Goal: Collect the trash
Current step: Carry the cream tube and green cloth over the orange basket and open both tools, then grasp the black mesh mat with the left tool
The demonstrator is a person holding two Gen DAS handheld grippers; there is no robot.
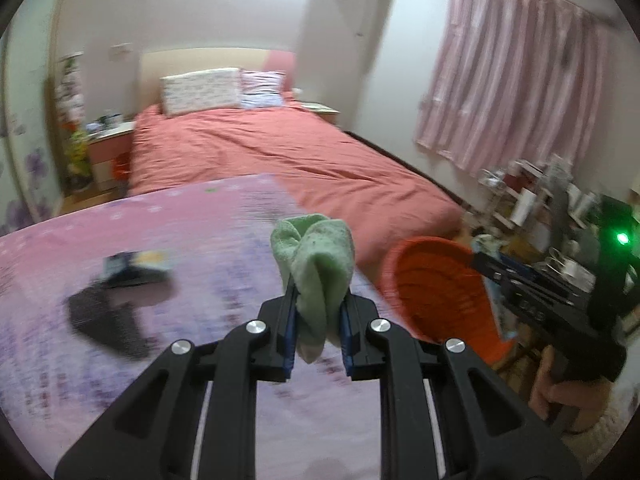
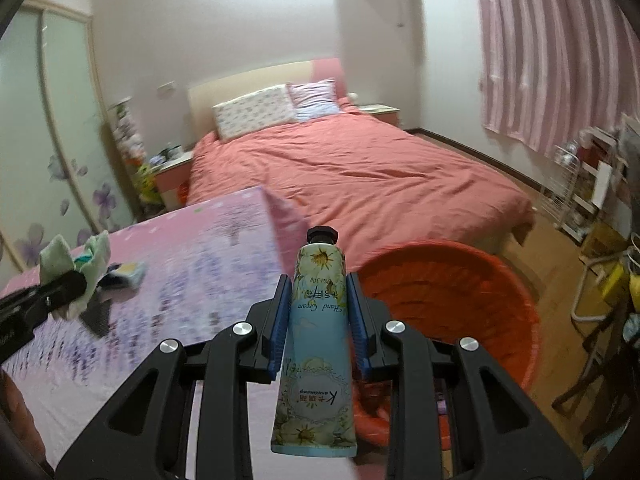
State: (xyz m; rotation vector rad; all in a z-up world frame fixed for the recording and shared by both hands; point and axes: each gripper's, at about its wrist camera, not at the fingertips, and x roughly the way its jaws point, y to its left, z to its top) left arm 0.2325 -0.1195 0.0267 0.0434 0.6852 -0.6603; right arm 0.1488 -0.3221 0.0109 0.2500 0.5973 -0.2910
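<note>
My left gripper [image 1: 318, 300] is shut on a crumpled green cloth [image 1: 316, 264], held above the pink floral tabletop [image 1: 180, 232]. The same left gripper [image 2: 78, 286] with the green cloth [image 2: 60, 260] shows at the left of the right wrist view. My right gripper [image 2: 320, 304] is shut on a hand cream tube [image 2: 318, 312] with a black cap pointing away, just left of the orange basket [image 2: 480, 280]. In the left wrist view the orange basket [image 1: 436, 280] sits at the table's right edge, and the right gripper's body reaches into it from the right.
A small blue and yellow packet [image 1: 136, 266] and a dark flat item [image 1: 104, 316] lie on the table. Behind is a bed with a coral cover [image 1: 280, 152]. A cluttered white rack [image 2: 584, 192] stands under pink curtains [image 1: 516, 72]. A hand [image 1: 560, 392] grips the right tool.
</note>
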